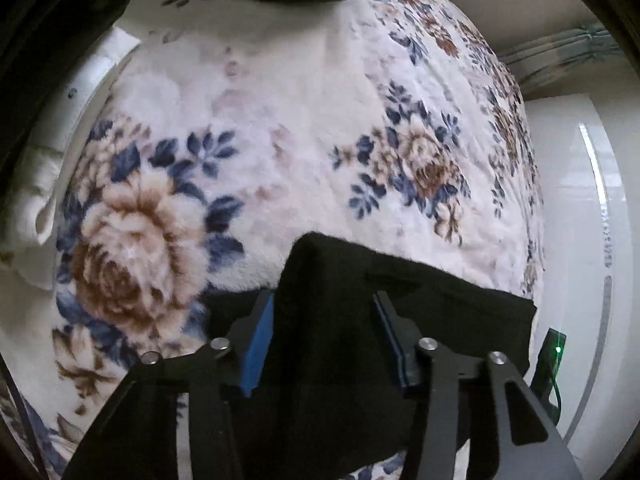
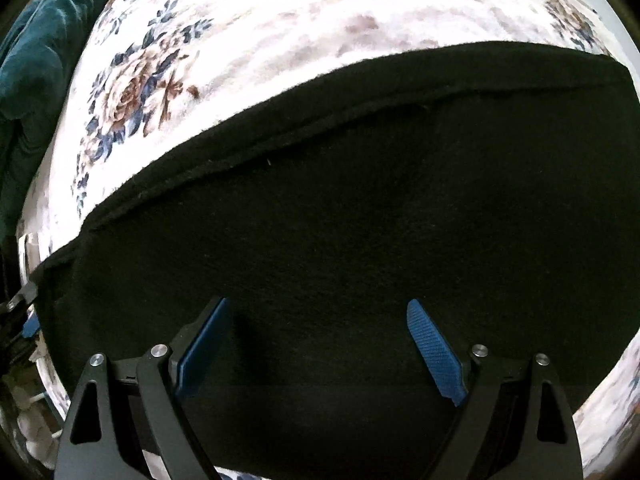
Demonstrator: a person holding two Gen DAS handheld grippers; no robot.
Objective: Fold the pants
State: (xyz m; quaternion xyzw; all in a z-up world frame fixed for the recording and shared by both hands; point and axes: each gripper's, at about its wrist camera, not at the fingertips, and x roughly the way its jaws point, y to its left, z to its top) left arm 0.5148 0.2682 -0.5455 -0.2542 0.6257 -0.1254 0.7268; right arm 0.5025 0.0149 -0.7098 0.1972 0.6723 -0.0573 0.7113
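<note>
Floral blanket [image 1: 280, 128] on bed carries black pants [image 2: 340, 240]. My left tool [image 1: 324, 332] spread, straddling pants' raised corner; my right tool [image 2: 320, 344] spread above flat cloth. Pants' long edge runs crosswise ahead; left nearer corner.

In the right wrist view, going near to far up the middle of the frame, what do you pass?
Right hand-held gripper, its blue pads spread wide → black pants lying flat → their raised far edge → floral blanket beyond.
</note>
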